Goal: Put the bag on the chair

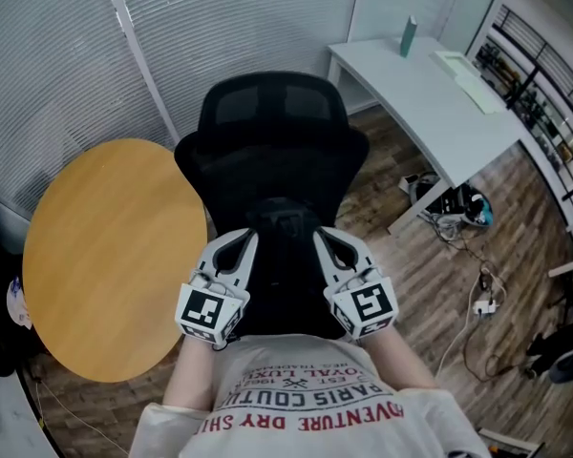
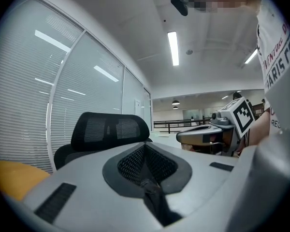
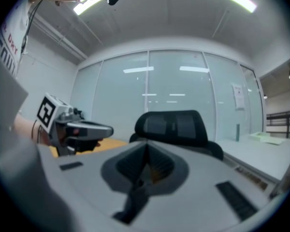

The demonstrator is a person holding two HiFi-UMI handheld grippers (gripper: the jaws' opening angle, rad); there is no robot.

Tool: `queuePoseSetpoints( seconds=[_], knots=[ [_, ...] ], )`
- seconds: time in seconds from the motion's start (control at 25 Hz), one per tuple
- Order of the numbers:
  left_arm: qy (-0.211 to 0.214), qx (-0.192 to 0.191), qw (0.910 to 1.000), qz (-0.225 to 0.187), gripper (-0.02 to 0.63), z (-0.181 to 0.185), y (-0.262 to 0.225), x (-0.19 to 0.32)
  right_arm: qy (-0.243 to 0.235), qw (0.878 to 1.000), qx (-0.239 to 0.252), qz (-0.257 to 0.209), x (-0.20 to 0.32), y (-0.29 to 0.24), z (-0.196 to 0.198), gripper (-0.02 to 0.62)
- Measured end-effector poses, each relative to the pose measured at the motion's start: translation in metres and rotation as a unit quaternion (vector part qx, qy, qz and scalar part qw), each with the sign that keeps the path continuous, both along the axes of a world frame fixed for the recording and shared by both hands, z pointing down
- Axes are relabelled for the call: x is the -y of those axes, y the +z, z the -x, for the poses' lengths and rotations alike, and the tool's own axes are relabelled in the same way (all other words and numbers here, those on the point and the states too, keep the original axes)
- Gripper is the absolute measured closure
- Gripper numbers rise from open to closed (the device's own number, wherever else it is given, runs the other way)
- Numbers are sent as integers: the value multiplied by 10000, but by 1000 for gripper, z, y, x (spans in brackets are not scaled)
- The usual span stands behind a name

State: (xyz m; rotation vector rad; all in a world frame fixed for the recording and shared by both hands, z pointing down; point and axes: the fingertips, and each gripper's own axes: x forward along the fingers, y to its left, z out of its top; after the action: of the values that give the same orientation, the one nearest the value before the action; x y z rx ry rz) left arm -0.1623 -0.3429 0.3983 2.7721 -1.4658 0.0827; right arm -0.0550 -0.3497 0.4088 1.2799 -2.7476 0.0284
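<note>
A black office chair point(image 1: 272, 113) stands right in front of me, its mesh headrest point(image 2: 108, 129) point(image 3: 174, 124) showing beyond both sets of jaws. A black bag point(image 1: 286, 256) hangs between the two grippers over the seat and is hard to tell from the dark chair. My left gripper point(image 1: 246, 241) point(image 2: 146, 178) is shut, with a black strap point(image 2: 154, 202) pinched between its jaws. My right gripper point(image 1: 321, 239) point(image 3: 146, 170) is also shut on a black strap point(image 3: 135, 195). The grippers are level, side by side and a hand's width apart.
A round wooden table point(image 1: 115, 256) stands left of the chair. At the back right is a white desk point(image 1: 430, 93) with a bottle point(image 1: 409, 36) on it, and cables point(image 1: 468, 208) lie on the wood floor under it. Blinds cover the glass wall behind the chair.
</note>
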Motion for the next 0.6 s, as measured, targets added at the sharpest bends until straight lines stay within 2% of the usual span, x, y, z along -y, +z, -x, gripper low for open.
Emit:
queuePoseSetpoints(
  seconds=[0.28,0.6],
  knots=[
    [-21,-96,10000,-6,577,3,-4,-3,-65,9999,-53,-69,-5,-1,5,569],
    [14,-24,10000,48,577,1,-1,-8,-55,9998,-31,-189,-8,-5,8,569]
  ],
)
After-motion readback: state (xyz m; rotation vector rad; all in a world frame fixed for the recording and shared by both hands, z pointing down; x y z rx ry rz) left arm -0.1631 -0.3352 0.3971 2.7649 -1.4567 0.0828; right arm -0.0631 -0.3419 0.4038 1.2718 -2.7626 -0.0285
